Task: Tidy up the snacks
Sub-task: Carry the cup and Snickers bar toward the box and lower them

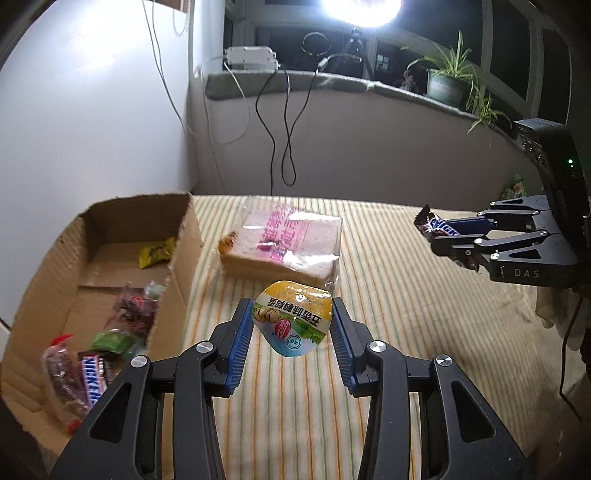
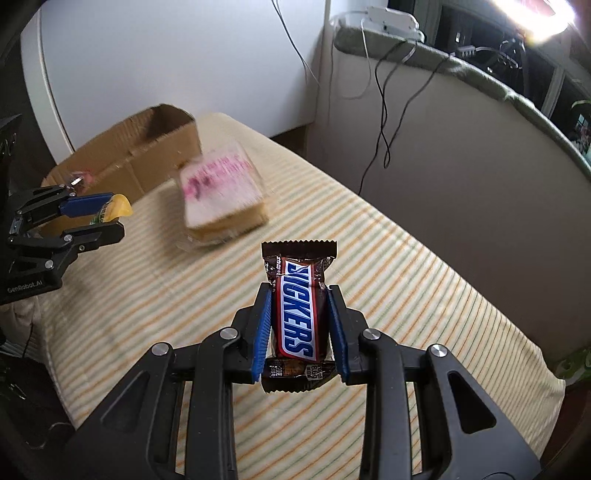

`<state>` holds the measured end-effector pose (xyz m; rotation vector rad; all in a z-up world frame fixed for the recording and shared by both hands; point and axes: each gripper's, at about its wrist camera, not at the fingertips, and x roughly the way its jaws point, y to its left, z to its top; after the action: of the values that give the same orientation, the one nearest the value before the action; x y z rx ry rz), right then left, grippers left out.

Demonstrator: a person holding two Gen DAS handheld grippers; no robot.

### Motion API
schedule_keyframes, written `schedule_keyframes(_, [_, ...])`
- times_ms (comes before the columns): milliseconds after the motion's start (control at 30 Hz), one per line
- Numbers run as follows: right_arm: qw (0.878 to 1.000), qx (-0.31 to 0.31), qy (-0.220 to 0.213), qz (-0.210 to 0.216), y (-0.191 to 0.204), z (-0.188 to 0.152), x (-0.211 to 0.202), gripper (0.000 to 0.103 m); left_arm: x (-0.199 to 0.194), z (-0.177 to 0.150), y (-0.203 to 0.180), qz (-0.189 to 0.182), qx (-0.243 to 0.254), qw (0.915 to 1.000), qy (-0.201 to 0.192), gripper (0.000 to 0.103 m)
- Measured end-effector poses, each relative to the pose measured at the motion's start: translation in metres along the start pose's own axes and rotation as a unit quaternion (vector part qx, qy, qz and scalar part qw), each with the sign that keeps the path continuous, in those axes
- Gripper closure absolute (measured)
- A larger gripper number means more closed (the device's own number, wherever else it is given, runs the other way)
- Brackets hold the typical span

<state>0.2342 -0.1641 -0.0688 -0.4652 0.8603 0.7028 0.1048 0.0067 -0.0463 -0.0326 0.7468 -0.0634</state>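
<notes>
My left gripper [image 1: 293,314] is shut on a round yellow, green and blue snack pack [image 1: 291,319], held above the striped cloth to the right of the cardboard box [image 1: 177,236]. It also shows in the right wrist view [image 2: 107,214] with the pack [image 2: 118,206]. My right gripper [image 2: 299,299] is shut on a Snickers bar [image 2: 297,314] above the cloth; it shows at the right of the left wrist view [image 1: 439,236], bar [image 1: 436,225] in its jaws. A bagged bread loaf [image 1: 284,243] lies beside the box, blurred in the right wrist view [image 2: 221,195].
The box holds several snacks: a yellow packet [image 1: 157,253], a Snickers bar [image 1: 92,380], red and green wrappers. Behind the striped table [image 1: 406,332] are a wall, a windowsill with cables [image 1: 284,122], a plant [image 1: 454,77] and a bright lamp [image 1: 360,11].
</notes>
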Motion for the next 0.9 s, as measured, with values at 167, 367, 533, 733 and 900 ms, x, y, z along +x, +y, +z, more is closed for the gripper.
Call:
schedule_keyframes(167, [1.0,-0.012,-0.018,0.002,0.023,0.013,-0.013,0.073,-0.023,-0.002,0.008,0.001,-0.001,0.9998,-0.019,0.063])
schedule_keyframes(367, [0.999,-0.029,-0.038,0.012,0.056,0.03,-0.025,0.073,-0.047,-0.006,0.02,0.01,-0.006,0.9992,-0.037,0.063])
schedule_keyframes(533, [0.997,-0.043,-0.052,0.025,0.082,0.046,-0.028,0.073,-0.063,-0.011,0.036,0.024,-0.016,0.9984,-0.048,0.063])
schedule_keyframes(733, [0.995,-0.06,-0.064,0.045,0.114,0.067,-0.022,0.073,-0.073,-0.015,0.058,0.039,-0.031,0.9974,-0.053,0.063])
schedule_keyframes(900, [0.994,-0.07,-0.065,0.062,0.136,0.085,-0.007,0.073,-0.074,-0.016,0.078,0.049,-0.038,0.9966,-0.054,0.063])
